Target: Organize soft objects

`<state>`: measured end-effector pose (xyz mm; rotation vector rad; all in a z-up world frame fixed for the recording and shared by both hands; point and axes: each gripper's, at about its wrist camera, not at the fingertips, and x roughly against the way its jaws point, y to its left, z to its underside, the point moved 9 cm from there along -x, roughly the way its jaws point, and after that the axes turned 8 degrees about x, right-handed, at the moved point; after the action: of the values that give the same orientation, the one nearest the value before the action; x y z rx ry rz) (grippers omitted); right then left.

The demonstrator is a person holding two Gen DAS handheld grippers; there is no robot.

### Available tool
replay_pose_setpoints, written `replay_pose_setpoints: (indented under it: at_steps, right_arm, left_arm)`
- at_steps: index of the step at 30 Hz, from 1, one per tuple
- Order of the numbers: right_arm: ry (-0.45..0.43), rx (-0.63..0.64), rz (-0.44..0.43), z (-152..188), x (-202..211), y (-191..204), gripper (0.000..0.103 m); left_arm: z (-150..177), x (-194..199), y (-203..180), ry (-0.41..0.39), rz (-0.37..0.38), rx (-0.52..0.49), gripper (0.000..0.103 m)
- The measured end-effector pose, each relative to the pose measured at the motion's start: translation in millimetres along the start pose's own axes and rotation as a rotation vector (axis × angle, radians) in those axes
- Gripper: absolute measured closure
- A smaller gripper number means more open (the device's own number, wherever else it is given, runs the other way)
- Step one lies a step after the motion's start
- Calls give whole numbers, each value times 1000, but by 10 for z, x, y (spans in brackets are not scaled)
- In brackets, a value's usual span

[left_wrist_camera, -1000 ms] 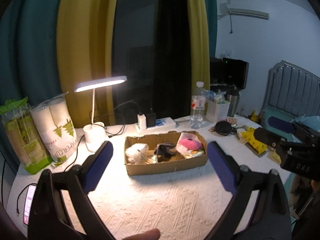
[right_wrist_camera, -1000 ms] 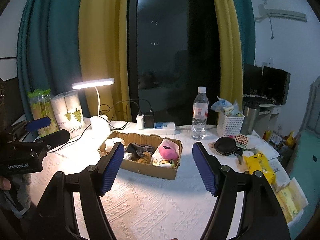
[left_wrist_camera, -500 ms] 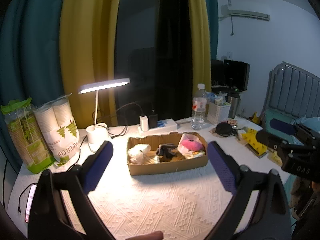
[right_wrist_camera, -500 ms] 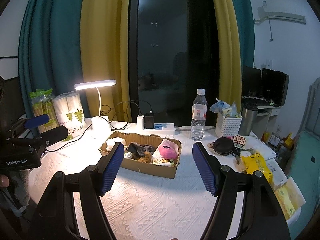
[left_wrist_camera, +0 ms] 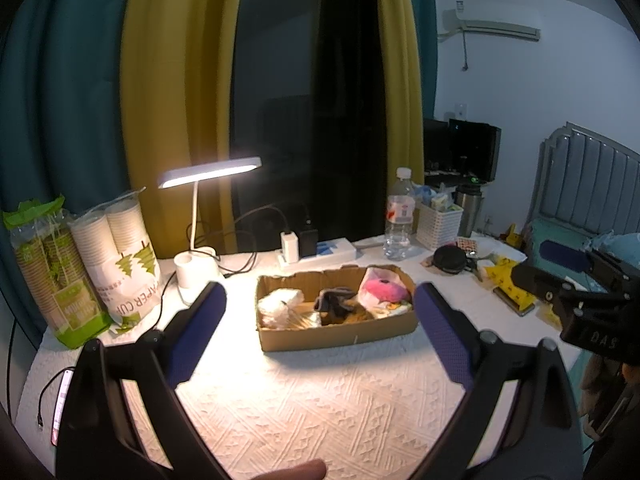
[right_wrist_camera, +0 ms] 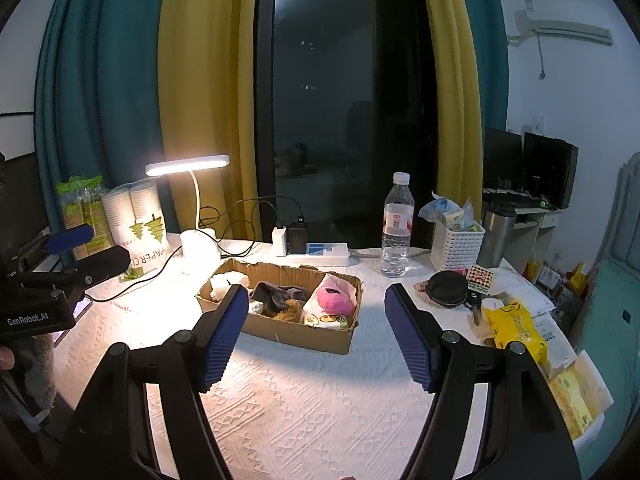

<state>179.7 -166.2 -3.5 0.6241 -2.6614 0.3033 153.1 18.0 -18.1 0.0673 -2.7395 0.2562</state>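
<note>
Both blue-padded tools, left tool (left_wrist_camera: 318, 322) and right tool (right_wrist_camera: 314, 332), hover spread apart and empty above the white textured desk (right_wrist_camera: 304, 404), facing a shallow brown cardboard box (right_wrist_camera: 296, 334) of soft items, so approaching the pink plush toy (right_wrist_camera: 336, 302) from above looks wisest.

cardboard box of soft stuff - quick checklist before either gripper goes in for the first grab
1. Left gripper jaws open and empty: ok.
2. Right gripper jaws open and empty: ok.
3. Cardboard box flat on the table, open top facing up: ok.
4. Pink plush on top of the pile, uncovered: ok.
5. Dark cloth free of the brown item beside it: cannot tell.
6. Bare tablecloth between the grippers and the box: ok.
</note>
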Motion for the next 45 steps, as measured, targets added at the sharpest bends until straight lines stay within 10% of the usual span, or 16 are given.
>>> replay_pose_setpoints:
  at_steps: [45]
  right_arm:
    - [2, 15, 6, 3, -23, -2, 29]
  left_arm:
    - [61, -13, -90, 2, 19, -17, 7]
